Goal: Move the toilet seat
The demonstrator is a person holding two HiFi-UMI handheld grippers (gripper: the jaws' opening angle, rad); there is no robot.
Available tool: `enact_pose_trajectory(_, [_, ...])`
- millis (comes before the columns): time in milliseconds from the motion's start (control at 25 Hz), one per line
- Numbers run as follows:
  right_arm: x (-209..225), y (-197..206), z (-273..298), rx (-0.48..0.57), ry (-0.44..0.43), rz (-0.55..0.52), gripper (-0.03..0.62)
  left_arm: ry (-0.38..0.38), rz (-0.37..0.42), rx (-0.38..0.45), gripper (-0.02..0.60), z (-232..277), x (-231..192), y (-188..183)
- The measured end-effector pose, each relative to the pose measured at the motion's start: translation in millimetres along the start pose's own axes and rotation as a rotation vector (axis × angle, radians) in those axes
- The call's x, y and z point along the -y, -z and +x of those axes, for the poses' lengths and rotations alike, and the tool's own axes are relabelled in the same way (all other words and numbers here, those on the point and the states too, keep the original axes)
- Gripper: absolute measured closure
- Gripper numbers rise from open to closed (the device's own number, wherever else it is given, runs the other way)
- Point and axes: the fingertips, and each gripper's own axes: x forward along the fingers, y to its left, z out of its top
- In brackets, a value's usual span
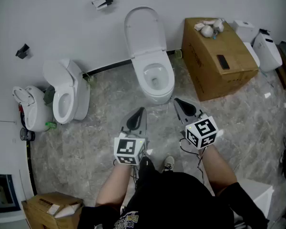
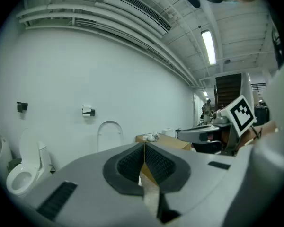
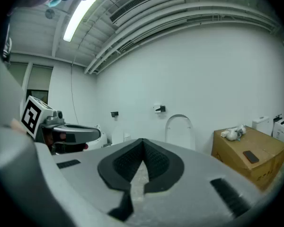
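Note:
A white toilet (image 1: 154, 80) stands against the far wall with its lid and seat (image 1: 143, 30) raised upright against the wall; the raised lid also shows in the left gripper view (image 2: 109, 135) and the right gripper view (image 3: 179, 130). My left gripper (image 1: 142, 109) is shut and empty, held a short way in front of the bowl, to its left. My right gripper (image 1: 176, 100) is shut and empty too, just in front of the bowl's right side. Neither touches the toilet.
A second white toilet (image 1: 66, 94) stands at the left with its lid up, next to a white appliance (image 1: 31, 109). A big cardboard box (image 1: 217, 56) sits right of the main toilet. A paper holder (image 1: 101, 1) hangs on the wall. The floor is grey marble tile (image 1: 86, 142).

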Motion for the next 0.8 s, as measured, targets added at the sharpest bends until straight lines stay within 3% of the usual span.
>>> enact_pose_trajectory(640, [-1, -12, 31, 0.047, 0.016, 0.024, 0.583, 0.006, -0.004, 0.007, 0.568, 14, -35, -5])
enact_pose_trajectory(800, [-2, -19, 50, 0.061, 0.03, 0.035, 0.518, 0.021, -0.009, 0.008, 0.463, 22, -56, -7])
